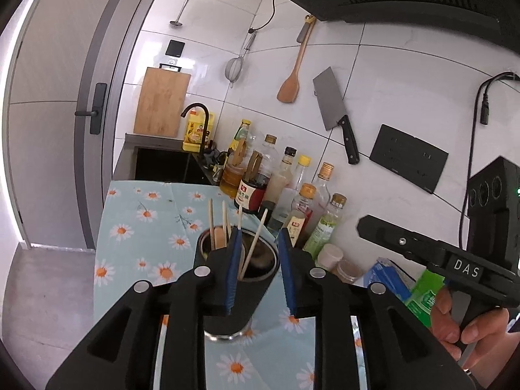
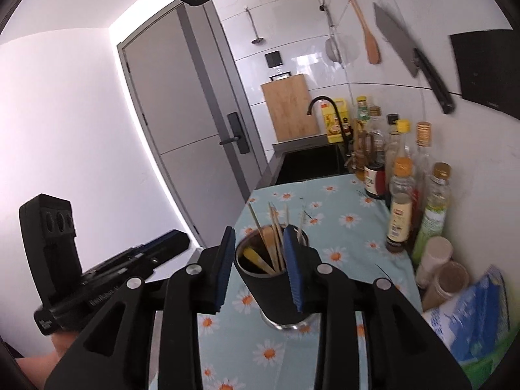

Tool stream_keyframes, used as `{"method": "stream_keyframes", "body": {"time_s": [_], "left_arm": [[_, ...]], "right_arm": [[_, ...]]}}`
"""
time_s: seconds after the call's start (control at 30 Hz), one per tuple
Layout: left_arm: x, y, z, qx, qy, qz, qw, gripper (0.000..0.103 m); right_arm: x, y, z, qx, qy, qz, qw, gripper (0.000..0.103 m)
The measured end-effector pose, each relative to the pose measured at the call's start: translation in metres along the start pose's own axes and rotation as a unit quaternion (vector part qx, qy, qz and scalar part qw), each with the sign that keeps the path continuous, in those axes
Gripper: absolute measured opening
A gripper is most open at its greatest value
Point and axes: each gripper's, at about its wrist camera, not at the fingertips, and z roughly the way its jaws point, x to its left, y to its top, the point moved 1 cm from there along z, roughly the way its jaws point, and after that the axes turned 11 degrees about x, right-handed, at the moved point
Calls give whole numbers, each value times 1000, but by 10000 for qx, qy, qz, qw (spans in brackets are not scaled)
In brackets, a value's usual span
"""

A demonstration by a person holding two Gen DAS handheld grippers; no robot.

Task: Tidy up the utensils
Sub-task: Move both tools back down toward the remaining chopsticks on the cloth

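Black cylindrical utensil holder (image 1: 239, 279), frame centre: wooden chopsticks (image 1: 256, 239) upright inside, gathered; left gripper (image 1: 260, 268) and right gripper (image 2: 260, 269) both agape, empty

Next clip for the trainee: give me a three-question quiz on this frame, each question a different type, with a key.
1. True or false: the left gripper is shut on the utensil holder.
2. Multiple choice: where is the cleaver? A) in the holder B) on the wall C) on the tablecloth
3. Fill in: the chopsticks stand in the ___.

Key: 1 false, both grippers are open, the right gripper too; 2 B; 3 utensil holder, on the daisy tablecloth.
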Motion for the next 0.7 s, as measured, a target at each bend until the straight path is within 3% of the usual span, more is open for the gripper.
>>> {"method": "stream_keyframes", "body": {"time_s": [0.33,0.43,0.5,0.7], "left_arm": [[0,-41,-17,399,-66,-172,9990,24],[-1,-53,-16,587,-123,-215,9980,24],[0,-61,-14,715,-172,-254,9970,24],[-2,-93,-4,1138,-296,-306,9926,24]], "right_arm": [[-19,-47,-16,531,-69,534,9971,36],[-25,-59,-15,848,-167,700,9938,43],[-30,-65,-12,1159,-432,817,9890,43],[-50,-94,7,2286,-478,1462,9613,43]]}}
